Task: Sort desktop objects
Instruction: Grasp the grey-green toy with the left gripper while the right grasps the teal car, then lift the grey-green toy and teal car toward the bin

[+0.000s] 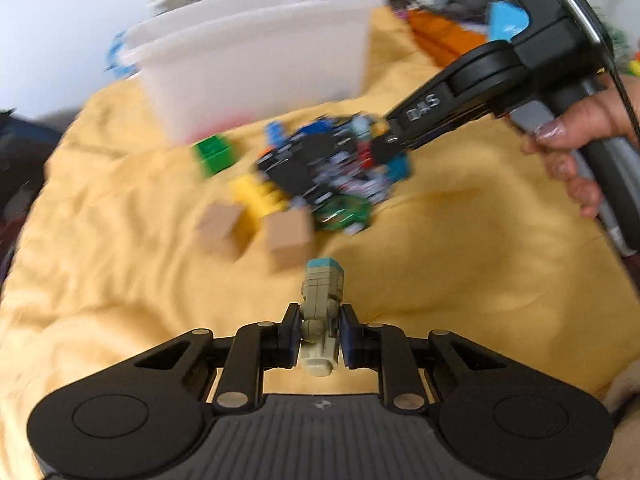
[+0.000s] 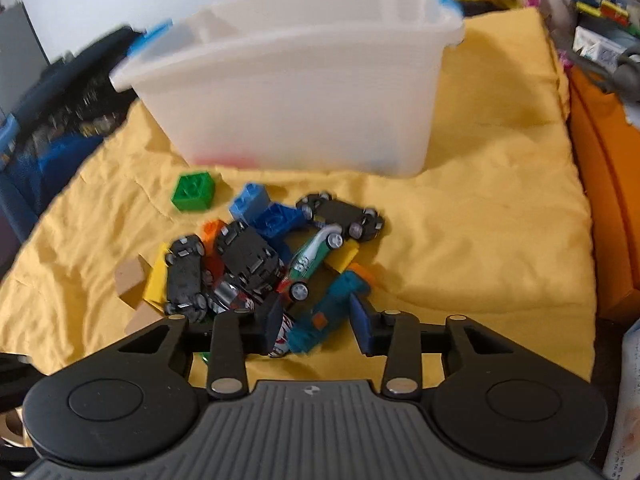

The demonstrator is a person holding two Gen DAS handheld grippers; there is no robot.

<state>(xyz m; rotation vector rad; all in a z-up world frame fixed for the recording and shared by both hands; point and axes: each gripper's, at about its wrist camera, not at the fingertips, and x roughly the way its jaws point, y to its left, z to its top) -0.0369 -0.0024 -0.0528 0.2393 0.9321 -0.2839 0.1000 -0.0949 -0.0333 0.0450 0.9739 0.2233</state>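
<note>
Your left gripper (image 1: 319,336) clamps one grey block figure (image 1: 322,304) with a teal top. Your right gripper (image 2: 316,326) is spread open around a teal toy (image 2: 320,320) in the pile: three upturned black toy cars (image 2: 248,256), one green brick (image 2: 192,191), two blue. One translucent plastic bin (image 2: 304,96) stands behind on rumpled yellow cloth (image 2: 480,240)
</note>
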